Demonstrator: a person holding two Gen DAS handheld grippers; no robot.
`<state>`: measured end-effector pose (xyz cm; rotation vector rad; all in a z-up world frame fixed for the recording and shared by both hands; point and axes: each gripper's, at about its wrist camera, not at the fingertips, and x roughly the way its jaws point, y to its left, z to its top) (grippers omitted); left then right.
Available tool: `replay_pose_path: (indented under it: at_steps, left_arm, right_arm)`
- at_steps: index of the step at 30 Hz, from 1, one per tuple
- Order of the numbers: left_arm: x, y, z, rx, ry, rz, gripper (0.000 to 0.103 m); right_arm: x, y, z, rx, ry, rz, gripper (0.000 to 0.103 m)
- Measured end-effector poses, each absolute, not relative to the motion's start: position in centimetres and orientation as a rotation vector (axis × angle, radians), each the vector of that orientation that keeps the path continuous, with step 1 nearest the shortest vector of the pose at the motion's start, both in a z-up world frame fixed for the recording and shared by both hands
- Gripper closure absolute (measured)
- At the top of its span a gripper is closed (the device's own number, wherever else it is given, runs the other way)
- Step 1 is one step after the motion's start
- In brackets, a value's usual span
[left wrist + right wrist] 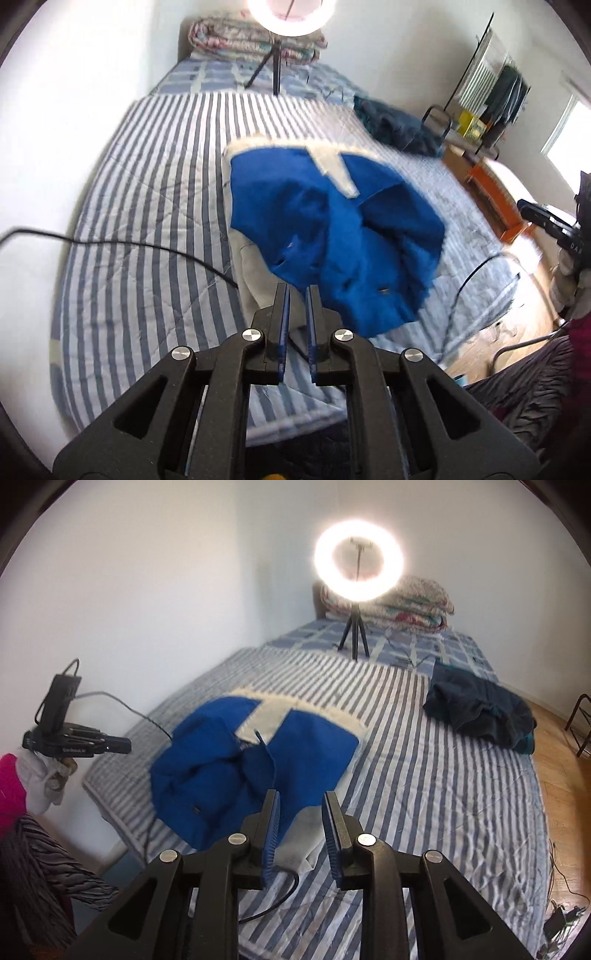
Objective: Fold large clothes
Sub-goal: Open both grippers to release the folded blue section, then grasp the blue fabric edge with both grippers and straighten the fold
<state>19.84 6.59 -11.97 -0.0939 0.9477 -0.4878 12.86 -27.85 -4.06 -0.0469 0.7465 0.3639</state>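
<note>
Item: one bulky royal-blue fleece garment with cream-white trim bands point(332, 229), lying crumpled near the middle of the bed with the blue-and-white striped quilt point(147, 206), partly over a pale grey-white cloth point(255, 277). Left wrist view: the left gripper of black plastic with blue pads point(297, 295) hangs just short of the garment's near hem, its jaws a narrow slit apart with nothing between them; the garment fills the field from 12 to 3 o'clock of its fingertips, and a thin black cable point(155, 247) trails in from 9 o'clock. Right wrist view: the right gripper of the same make point(301, 805) stands with jaws clearly spread and empty, the garment from 10 to 12 o'clock of its tips. Handling, as judged: soft, limp, thick pile, light for its bulk, not fragile, not slippery; it will sag and bunch, so a pinch on a single edge layer is likely to hold better than a grab into the heap. Suggested holds: the two ends of the cream-trimmed far edge, or hem corners once found. Obscured: sleeves, collar and front opening cannot be told apart in the folds; the garment's type is uncertain; motion blur softens its right edge; the pale cloth's extent beneath is hidden. Also present: lit ring lamp on a small black tripod point(358, 565); heap of dark navy clothing point(480, 709) at 2 o'clock.
</note>
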Motion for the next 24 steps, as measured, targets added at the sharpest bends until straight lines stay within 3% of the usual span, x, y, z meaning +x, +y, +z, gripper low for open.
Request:
replay_pose_path:
  at_steps: [2, 4, 6, 11, 13, 18, 21, 24]
  left_arm:
    - [18.5, 7.3, -10.0, -0.132, 0.913, -0.505, 0.096]
    - [17.3, 7.9, -7.8, -0.162, 0.879, -0.521, 0.088]
    - [15.7, 8.8, -5.4, -0.2, 0.841, -0.529, 0.07]
    - [13.1, 9.5, 0.8, -0.211, 0.765, -0.543, 0.065]
    - [12.4, 9.9, 2.8, -0.225, 0.74, -0.551, 0.059]
    - [11.9, 10.9, 6.0, -0.252, 0.696, -0.563, 0.058]
    - [13.2, 10.7, 5.1, -0.246, 0.717, -0.541, 0.056]
    - [15.8, 10.7, 2.0, -0.282, 0.774, -0.523, 0.056]
  right_arm:
    - [11.4, -27.9, -1.9, -0.058, 0.72, 0.379, 0.078]
    - [9.9, -27.8, 0.1, -0.073, 0.696, 0.395, 0.078]
    - [8.4, -27.8, 2.2, -0.085, 0.668, 0.409, 0.077]
    - [5.7, -28.0, 6.7, -0.101, 0.595, 0.419, 0.073]
    - [5.4, -28.3, 8.0, -0.092, 0.577, 0.425, 0.066]
    - [5.8, -28.7, 9.0, -0.082, 0.558, 0.415, 0.055]
    - [7.3, -29.4, 7.3, 0.002, 0.601, 0.449, 0.029]
    - [9.2, -29.5, 3.6, 0.053, 0.664, 0.437, 0.027]
